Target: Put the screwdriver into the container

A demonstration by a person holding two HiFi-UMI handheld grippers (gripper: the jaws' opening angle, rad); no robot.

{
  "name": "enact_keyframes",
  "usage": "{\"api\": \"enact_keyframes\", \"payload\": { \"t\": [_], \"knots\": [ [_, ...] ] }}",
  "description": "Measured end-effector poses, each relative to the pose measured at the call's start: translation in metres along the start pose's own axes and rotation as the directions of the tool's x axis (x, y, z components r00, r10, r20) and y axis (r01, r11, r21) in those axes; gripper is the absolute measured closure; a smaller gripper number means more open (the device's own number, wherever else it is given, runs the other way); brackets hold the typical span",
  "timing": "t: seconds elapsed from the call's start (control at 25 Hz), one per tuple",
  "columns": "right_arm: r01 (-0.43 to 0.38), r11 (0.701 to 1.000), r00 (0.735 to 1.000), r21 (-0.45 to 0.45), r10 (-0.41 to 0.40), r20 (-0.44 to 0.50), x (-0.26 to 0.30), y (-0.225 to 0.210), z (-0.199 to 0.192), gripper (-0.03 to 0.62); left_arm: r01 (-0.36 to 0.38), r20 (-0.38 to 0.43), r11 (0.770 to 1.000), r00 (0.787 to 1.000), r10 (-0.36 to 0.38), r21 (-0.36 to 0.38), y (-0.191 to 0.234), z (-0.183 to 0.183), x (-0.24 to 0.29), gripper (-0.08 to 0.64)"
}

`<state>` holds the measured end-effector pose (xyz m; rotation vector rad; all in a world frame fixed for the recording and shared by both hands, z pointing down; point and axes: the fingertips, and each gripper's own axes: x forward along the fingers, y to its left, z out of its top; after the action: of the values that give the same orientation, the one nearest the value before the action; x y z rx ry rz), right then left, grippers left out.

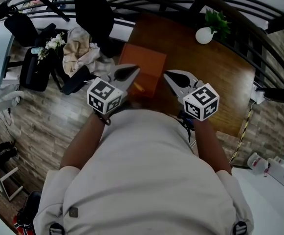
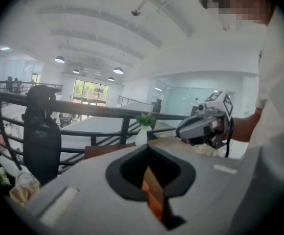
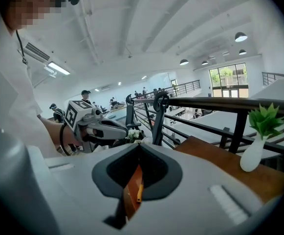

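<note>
a brown wooden table carries an orange-brown box container. the left gripper and right gripper hang over its near edge, well apart, each with jaws pressed together on nothing. the small orange screwdriver lies outside, at the container's near side.

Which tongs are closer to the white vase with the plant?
Right. The right tongs are below-left of the vase; the left tongs are farther left, by the orange box.

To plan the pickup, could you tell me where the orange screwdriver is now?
In the head view the small orange screwdriver lies by the near edge of the orange-brown box, between the left gripper and right gripper.
</note>
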<state>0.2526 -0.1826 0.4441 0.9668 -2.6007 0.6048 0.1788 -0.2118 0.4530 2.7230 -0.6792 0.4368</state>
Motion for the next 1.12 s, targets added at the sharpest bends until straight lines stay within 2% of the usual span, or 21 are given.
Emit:
{"api": "enact_keyframes", "payload": {
  "t": [0.16,0.36,0.72,1.12],
  "knots": [
    [0.011,1.0,1.0,-0.001,-0.011,0.011,-0.001,0.009,-0.001,0.584,0.025,0.0,1.0,1.0,-0.025,0.017,-0.005,0.003,-0.005,0.557],
    [0.066,0.998,0.997,0.012,-0.067,0.043,-0.005,0.026,0.005,0.584,0.089,-0.001,0.995,0.996,-0.089,0.038,-0.012,0.003,-0.019,0.555],
    [0.143,0.988,0.986,0.058,-0.147,0.081,0.013,0.062,0.024,0.584,0.178,-0.021,0.982,0.984,-0.177,0.058,0.002,0.004,-0.058,0.557],
    [0.231,0.969,0.963,0.091,-0.241,0.119,0.034,0.106,0.034,0.584,0.268,-0.034,0.958,0.963,-0.266,0.101,0.015,0.0,-0.108,0.557]
  ]
}}
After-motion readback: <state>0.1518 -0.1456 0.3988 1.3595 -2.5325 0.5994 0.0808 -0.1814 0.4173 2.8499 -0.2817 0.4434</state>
